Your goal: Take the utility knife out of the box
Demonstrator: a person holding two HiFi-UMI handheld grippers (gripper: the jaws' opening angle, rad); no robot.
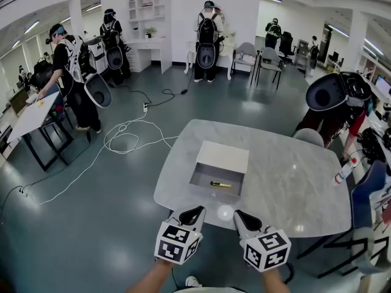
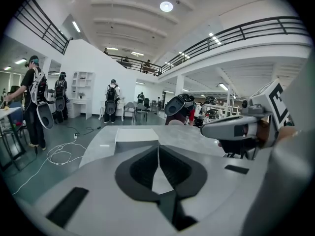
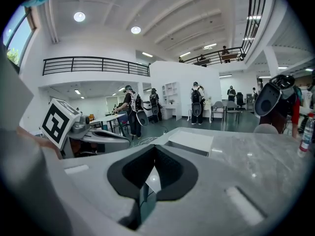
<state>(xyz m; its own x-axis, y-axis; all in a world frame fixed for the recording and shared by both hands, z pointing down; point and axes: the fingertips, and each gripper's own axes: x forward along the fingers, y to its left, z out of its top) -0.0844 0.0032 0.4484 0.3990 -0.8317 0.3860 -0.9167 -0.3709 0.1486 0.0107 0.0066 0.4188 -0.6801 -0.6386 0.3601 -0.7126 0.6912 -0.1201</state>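
A shallow open box (image 1: 218,174) sits in the middle of the grey marble table (image 1: 287,188), its pale lid (image 1: 223,157) folded back on the far side. A yellow utility knife (image 1: 220,184) lies flat on the box's floor. My left gripper (image 1: 197,212) and right gripper (image 1: 240,215) hover side by side over the table's near edge, short of the box, both shut and holding nothing. In the left gripper view the box (image 2: 136,136) lies ahead beyond the closed jaws, with the right gripper (image 2: 235,130) alongside. The right gripper view also shows the box (image 3: 189,143).
A spray bottle (image 1: 343,171) stands at the table's right edge beside a blue chair (image 1: 368,191). White cable (image 1: 125,139) loops on the floor to the left. Several people with backpacks stand around the room, one close at the right (image 1: 339,102).
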